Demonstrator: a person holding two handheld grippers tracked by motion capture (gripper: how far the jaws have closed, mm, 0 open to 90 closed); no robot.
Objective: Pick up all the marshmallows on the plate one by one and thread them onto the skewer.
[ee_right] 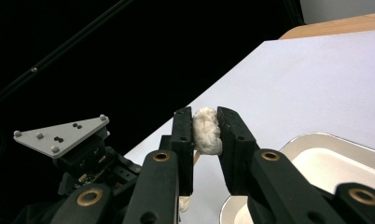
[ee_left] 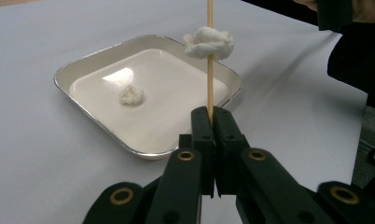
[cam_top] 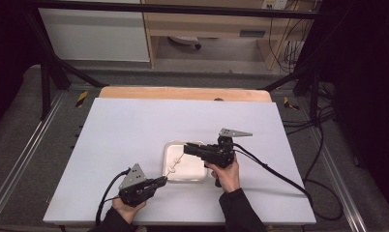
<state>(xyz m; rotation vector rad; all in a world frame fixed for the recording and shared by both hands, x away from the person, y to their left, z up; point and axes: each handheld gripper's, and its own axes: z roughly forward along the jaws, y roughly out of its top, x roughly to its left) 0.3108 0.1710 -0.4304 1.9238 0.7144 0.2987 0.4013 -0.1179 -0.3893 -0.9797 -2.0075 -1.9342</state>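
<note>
A thin wooden skewer (ee_left: 210,70) stands clamped between the jaws of my left gripper (ee_left: 212,114), which is shut on its lower end. One white fluffy lump (ee_left: 209,43) is threaded on it partway up. In the high view the left gripper (cam_top: 163,180) sits at the near left corner of the metal tray (cam_top: 185,180), and the skewer (cam_top: 178,159) slants up over the tray. My right gripper (cam_top: 187,146) meets the skewer's upper end. It is shut on another white lump (ee_right: 207,133), squeezed between its pads. A third lump (ee_left: 131,95) lies loose in the tray (ee_left: 64,77).
The white tabletop (cam_top: 134,125) spreads wide to the left of and beyond the tray. A wooden strip (cam_top: 183,93) runs along its far edge. Black cables (cam_top: 279,174) trail from the right gripper across the table's right side. A dark frame and floor surround the table.
</note>
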